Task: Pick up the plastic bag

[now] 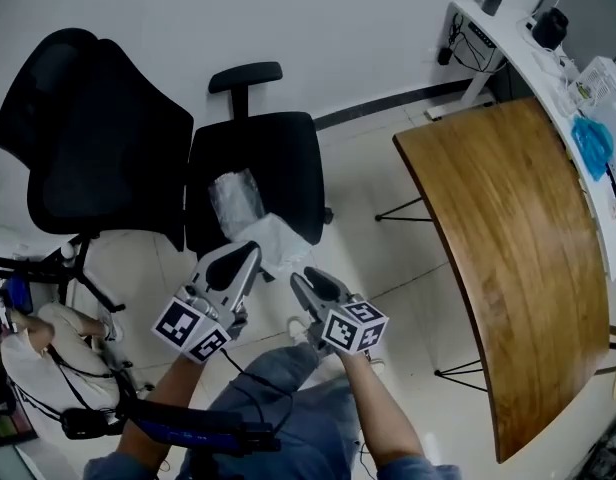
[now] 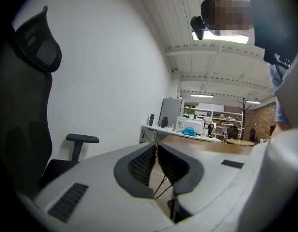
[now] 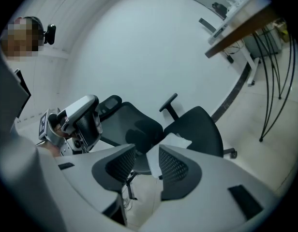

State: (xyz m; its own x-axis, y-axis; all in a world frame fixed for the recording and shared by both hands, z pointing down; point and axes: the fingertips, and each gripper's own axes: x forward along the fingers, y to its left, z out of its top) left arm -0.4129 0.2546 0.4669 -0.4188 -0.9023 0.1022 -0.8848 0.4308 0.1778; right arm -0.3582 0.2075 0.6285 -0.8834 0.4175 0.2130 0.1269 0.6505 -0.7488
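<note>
**A:** Black chair seat [image 1: 288,158], and the plastic bag [image 1: 273,240] lies crumpled on it: clear crinkled film farther in, a white fold at the near edge.

**B:** And the grippers?

**A:** The right gripper [image 1: 300,283] has its jaws apart with nothing between the pads. The bag shows just beyond its tips. The left gripper [image 1: 250,258] sits just to the left of it, jaws together and empty.

**B:** What could spoil the pick?

**A:** I'd judge the film thin and slick, so a shallow bite may catch a single fold and slip out on the lift. A nudge from the tips could push the bag off the near edge to the floor, or roll the chair away. Too deep a bite could snag the seat fabric.
</note>
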